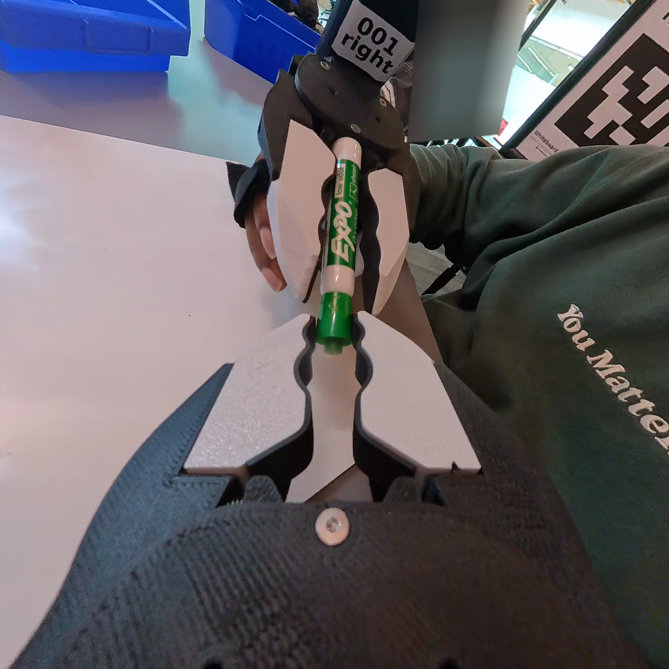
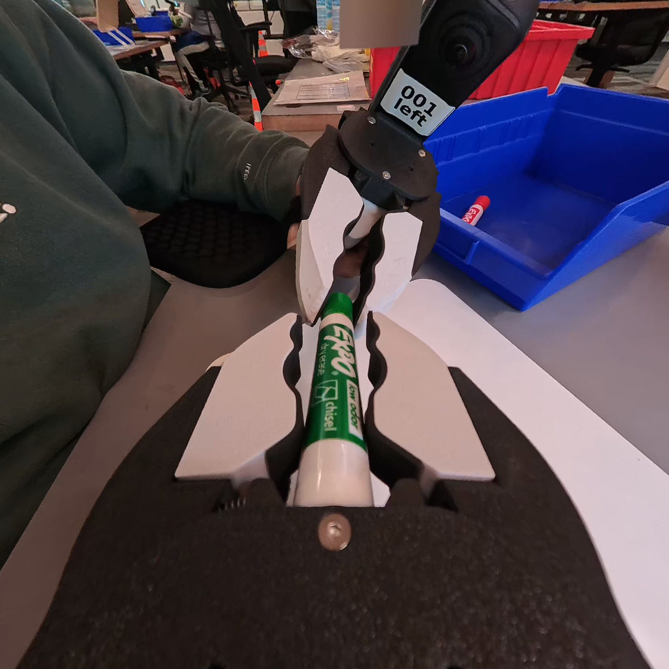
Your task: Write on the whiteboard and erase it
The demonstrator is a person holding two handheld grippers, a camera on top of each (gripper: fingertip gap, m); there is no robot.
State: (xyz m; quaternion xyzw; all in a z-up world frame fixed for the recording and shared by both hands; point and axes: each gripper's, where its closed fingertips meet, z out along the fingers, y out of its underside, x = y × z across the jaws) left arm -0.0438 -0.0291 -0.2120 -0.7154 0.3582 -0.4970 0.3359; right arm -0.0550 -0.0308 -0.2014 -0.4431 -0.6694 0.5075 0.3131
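Note:
A green dry-erase marker [image 2: 333, 398] lies lengthwise between the fingers of my right gripper [image 2: 333, 318]. The inner pads press on its barrel, while the fingertips stand slightly off it. My left gripper [image 1: 335, 320] faces it head-on, its fingertips shut on the marker's green cap [image 1: 333, 322], which is still on. In the left wrist view the right gripper [image 1: 342, 300] holds the marker [image 1: 342, 224] pointing at me. Both grippers are just above the whiteboard [image 2: 506, 398], which also shows in the left wrist view [image 1: 108, 253].
A blue bin [image 2: 543, 253] to the right holds a red-capped marker [image 2: 476, 210], with a red bin [image 2: 525, 61] behind. More blue bins [image 1: 90, 36] stand beyond the board. The person's green sweatshirt [image 1: 543, 289] is close by. A black-and-white patterned sign [image 1: 615, 72] leans at the right. Only a small space, under 4 cm, lies between the two pairs of fingers.

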